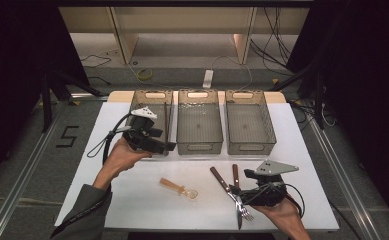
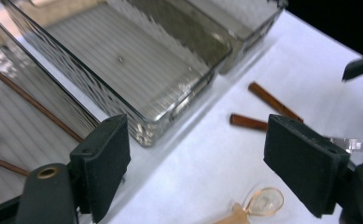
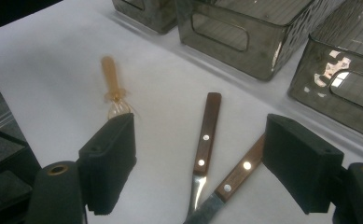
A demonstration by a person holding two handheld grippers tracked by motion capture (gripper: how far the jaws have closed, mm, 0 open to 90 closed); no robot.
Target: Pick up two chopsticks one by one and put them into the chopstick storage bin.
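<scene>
the left gripper (image 1: 166, 146) hangs at the near edge of the left bin (image 1: 141, 99), jaws wide, holding nothing. the right gripper (image 3: 200, 175) has jaws wide and empty over 2 wooden handles (image 3: 206, 135). the spoon (image 1: 179, 188) lies on open worktop (image 1: 132, 195), in front of the bins. the left gripper view shows thin sticks (image 2: 30, 100) inside the left bin.

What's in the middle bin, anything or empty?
Empty. The middle bin shows a bare ribbed floor in the high view; the chopsticks lie in the left bin.
</scene>
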